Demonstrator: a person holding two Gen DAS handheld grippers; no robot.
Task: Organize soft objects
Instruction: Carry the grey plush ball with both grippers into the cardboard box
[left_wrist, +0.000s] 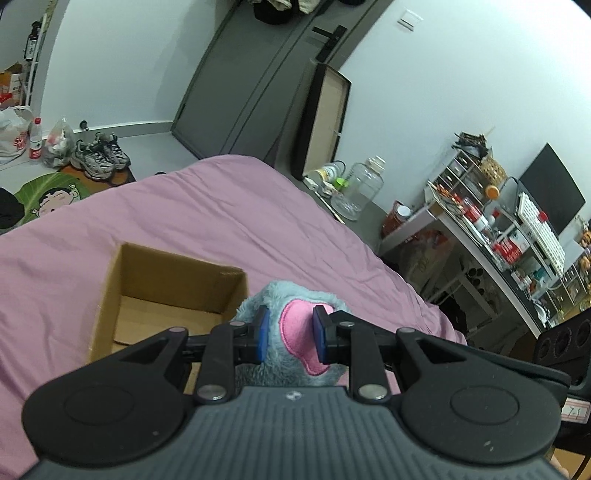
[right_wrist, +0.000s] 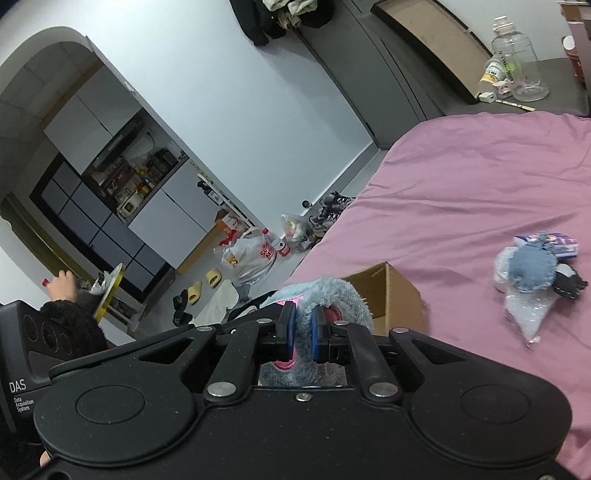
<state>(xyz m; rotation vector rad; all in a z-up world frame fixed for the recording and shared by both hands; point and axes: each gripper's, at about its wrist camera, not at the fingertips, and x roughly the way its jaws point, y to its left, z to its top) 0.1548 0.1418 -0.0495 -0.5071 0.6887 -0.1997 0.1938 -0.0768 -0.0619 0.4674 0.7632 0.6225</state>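
A blue-grey plush (left_wrist: 295, 295) with a pink patch is held above the pink bed (left_wrist: 221, 214), just beside the open cardboard box (left_wrist: 162, 280), which sits on the bedding and looks empty as far as its inside shows. The left tool (left_wrist: 289, 338) is closed on the plush, its blue pads pressing either side of the pink patch. The right tool (right_wrist: 303, 334) is clamped on another fold of the same plush, the fur squeezed between its pads. Further out on the bed lies a small pile (right_wrist: 535, 273): a blue fuzzy toy, a clear wrapper and a printed packet, well apart from the box.
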